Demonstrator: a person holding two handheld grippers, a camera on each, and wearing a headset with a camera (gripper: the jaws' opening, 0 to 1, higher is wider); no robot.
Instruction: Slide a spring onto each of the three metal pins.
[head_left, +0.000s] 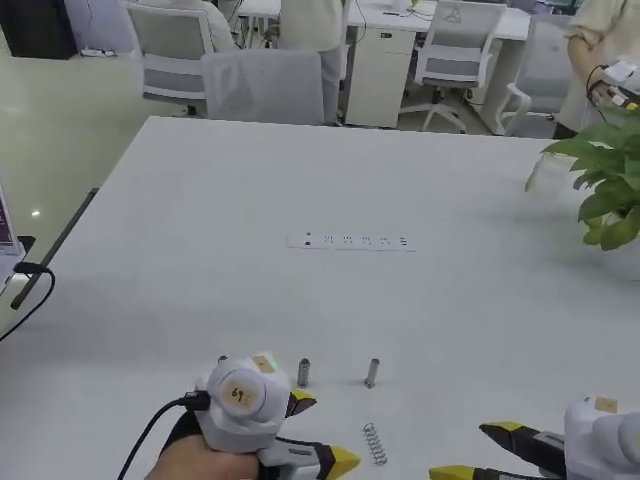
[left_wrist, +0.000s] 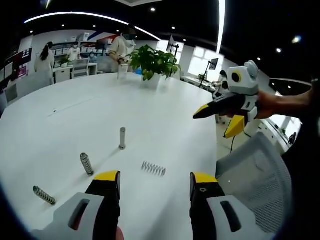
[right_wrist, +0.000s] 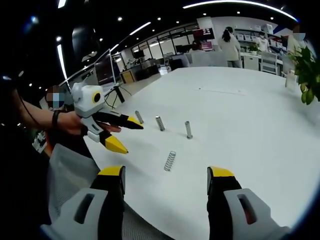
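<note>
Left hand-held gripper (left_wrist: 155, 176), yellow-tipped, near coiled spring (left_wrist: 153, 169)

Left gripper (head_left: 325, 430) first: a rounded white body, and on top a round tan disc with dark digits too small to read. There's a small green light beside the disc, and a black cable (head_left: 160, 425) trails off the back. The jaws are black with bright yellow tips. In its own view the jaw bases are grey, each with an oblong slot. On to the right gripper (head_left: 465, 450): same build, with a white body, black jaws and yellow tips. The left hand (right_wrist: 75, 125) wears a dark band at the wrist.
</note>
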